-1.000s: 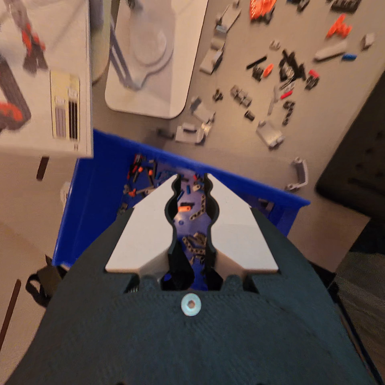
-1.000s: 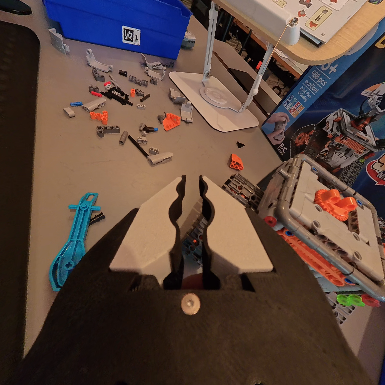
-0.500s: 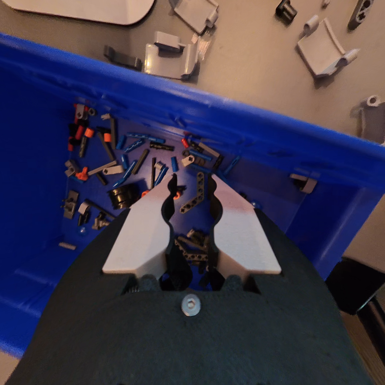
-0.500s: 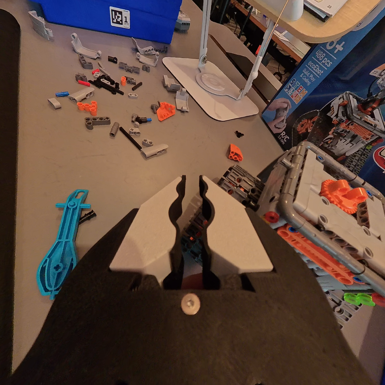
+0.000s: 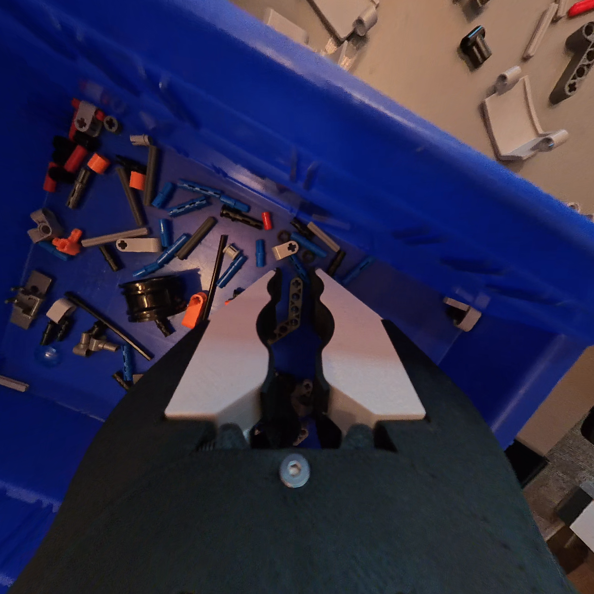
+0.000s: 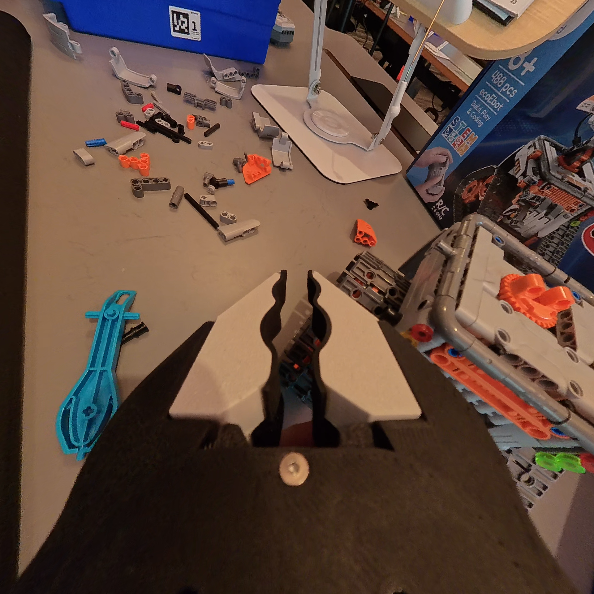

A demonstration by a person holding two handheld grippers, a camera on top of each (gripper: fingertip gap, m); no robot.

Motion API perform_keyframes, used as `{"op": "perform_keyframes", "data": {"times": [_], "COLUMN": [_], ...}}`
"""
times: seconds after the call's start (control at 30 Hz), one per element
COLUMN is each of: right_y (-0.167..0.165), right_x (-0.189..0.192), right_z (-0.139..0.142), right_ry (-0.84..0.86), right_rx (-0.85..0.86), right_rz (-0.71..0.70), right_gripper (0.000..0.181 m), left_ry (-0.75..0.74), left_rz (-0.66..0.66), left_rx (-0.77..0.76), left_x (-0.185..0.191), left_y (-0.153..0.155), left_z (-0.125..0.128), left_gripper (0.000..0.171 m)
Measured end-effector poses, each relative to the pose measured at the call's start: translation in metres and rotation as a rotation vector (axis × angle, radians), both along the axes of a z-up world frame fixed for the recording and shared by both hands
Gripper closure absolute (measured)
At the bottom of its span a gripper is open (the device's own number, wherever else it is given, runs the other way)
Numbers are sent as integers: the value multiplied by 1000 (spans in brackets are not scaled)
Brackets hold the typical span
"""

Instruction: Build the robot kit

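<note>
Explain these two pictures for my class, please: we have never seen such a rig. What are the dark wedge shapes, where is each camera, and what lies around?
No robot arm is here: a person carries one hand-held gripper in each hand, and a camera on each looks forward along its two pale fingers. The dark wedge is the tool's body.

In the left wrist view, the left hand-held gripper hangs open inside a blue bin of small building pieces: pins, axles, a black wheel hub. A bent grey beam shows between its fingers, but it holds nothing.

In the right wrist view, the right hand-held gripper is open and empty above a grey table, beside a half-built toy vehicle. Around it lie a teal plastic tool, scattered loose pieces, a white stand and the kit's box.
</note>
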State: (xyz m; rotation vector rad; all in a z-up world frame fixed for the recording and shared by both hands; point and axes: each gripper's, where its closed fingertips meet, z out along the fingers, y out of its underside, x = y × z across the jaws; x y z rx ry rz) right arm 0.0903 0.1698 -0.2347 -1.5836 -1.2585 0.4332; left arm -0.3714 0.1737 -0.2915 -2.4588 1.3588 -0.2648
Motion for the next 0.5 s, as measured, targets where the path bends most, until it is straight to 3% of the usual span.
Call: {"op": "perform_keyframes", "data": {"times": [0.13,0.3,0.4,0.5], "right_y": [0,-1,-1,-2], "right_x": [0,0,-1,-2], "right_z": [0,2,2,4], "right_ry": [-1,2,-1,1], "right_rx": [1,7,11,18], "right_rz": [1,1,5,8], "right_gripper": [170,170,170,170], "left_ry": [2,40,14,21], "left_rz": [-17,-42,-28,-27], "left_rx": [18,64,103,244], "left_x": [2,-3,-4,-2], "left_y": [0,2,5,15], "left_z": [0,3,25,68], "left_gripper": [167,168,168,168]}}
